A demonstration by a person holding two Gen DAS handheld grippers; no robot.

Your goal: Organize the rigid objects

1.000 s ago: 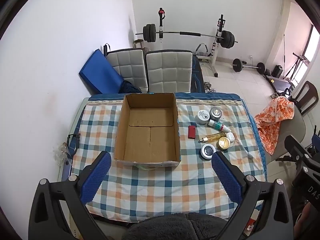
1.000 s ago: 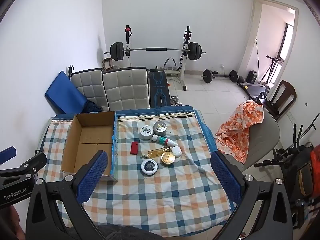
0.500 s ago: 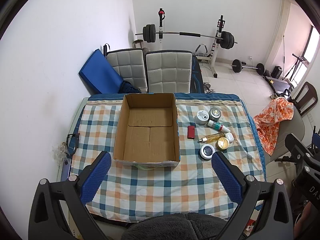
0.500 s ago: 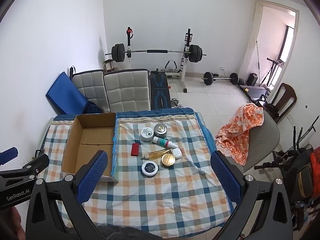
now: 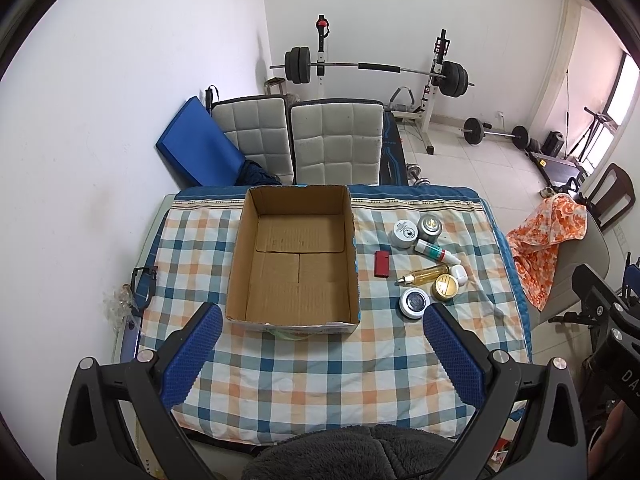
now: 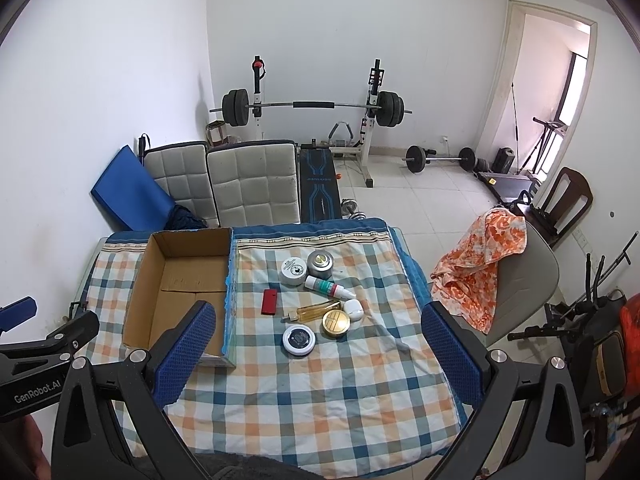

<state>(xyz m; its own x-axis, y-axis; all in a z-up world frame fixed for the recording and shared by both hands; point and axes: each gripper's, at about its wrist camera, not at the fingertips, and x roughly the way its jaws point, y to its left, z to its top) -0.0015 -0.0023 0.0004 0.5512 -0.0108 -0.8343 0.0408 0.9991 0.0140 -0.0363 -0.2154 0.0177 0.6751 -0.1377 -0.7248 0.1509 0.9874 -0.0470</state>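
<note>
Checked tablecloth | cardboard box – bare inside | left gripper spread | right gripper spread – holding nothing

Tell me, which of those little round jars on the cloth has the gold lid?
The gold-lidded jar lies in the front row beside the dark-lidded jar. The white-lidded jar and silver tin sit farther back.
</note>
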